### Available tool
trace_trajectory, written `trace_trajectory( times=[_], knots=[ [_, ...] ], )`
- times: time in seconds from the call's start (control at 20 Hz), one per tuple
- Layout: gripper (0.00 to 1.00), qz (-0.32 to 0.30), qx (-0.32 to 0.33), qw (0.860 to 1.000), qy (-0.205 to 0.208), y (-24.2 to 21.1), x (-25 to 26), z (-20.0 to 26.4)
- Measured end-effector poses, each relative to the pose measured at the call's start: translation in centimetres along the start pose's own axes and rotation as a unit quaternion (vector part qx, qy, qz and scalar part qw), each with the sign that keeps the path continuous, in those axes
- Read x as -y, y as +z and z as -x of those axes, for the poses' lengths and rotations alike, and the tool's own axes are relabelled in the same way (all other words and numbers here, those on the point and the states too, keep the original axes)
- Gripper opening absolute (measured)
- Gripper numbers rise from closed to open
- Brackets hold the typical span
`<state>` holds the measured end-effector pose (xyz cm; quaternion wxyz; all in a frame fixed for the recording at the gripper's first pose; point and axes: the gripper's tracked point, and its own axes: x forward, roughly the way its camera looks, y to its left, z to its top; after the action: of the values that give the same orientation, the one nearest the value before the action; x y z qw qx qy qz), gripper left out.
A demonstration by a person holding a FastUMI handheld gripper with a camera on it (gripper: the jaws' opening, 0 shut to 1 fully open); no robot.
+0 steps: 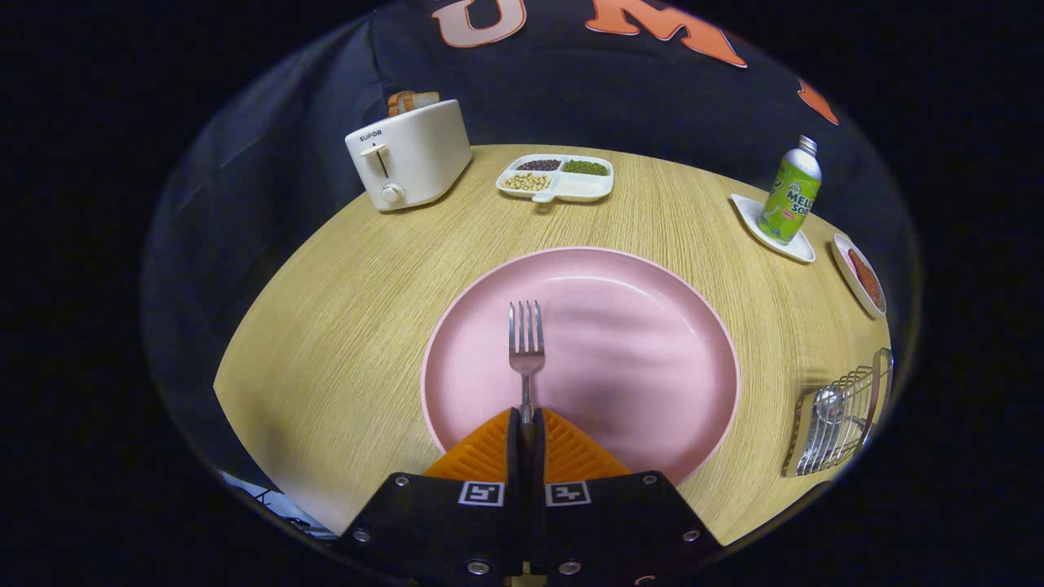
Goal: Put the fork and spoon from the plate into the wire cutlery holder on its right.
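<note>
My gripper (526, 420) is shut on the handle of a metal fork (526, 342), whose tines point away from me over the pink plate (636, 359). The fork's shadow on the plate lies a little off to its right, so it looks lifted slightly. The wire cutlery holder (840, 424) stands to the right of the plate near the table edge. A spoon (828, 403) rests inside it, bowl up. Most of the fork's handle is hidden between my fingers.
On the wooden round table (342, 326), a white toaster (412, 155) with bread stands far left. A divided tray of beans (556, 177) sits beyond the plate. A green soda bottle (789, 191) on a white dish and a small dish of red food (860, 275) stand at the right.
</note>
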<state>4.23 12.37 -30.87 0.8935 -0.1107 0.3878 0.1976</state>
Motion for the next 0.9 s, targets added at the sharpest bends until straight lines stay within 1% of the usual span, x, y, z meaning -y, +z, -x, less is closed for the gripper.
trace_trajectory(
  times=[0.1, 0.25, 0.55, 0.6, 0.7, 0.9],
  knots=[
    [0.04, -0.007, -0.007, 1.0, 0.002, -0.2, 0.0, 0.3],
    [0.04, -0.026, 0.017, 1.0, -0.001, 0.9, 0.9, 1.5],
    [0.02, -0.07, 0.049, 0.996, 0.02, 2.7, 2.4, 5.0],
    [0.02, -0.071, 0.053, 0.996, 0.017, 2.8, 2.8, 5.8],
    [0.02, -0.068, 0.059, 0.996, -0.007, 3.4, 4.6, 7.6],
    [0.01, -0.077, 0.06, 0.995, -0.026, 4.3, 7.9, 11.7]
  ],
)
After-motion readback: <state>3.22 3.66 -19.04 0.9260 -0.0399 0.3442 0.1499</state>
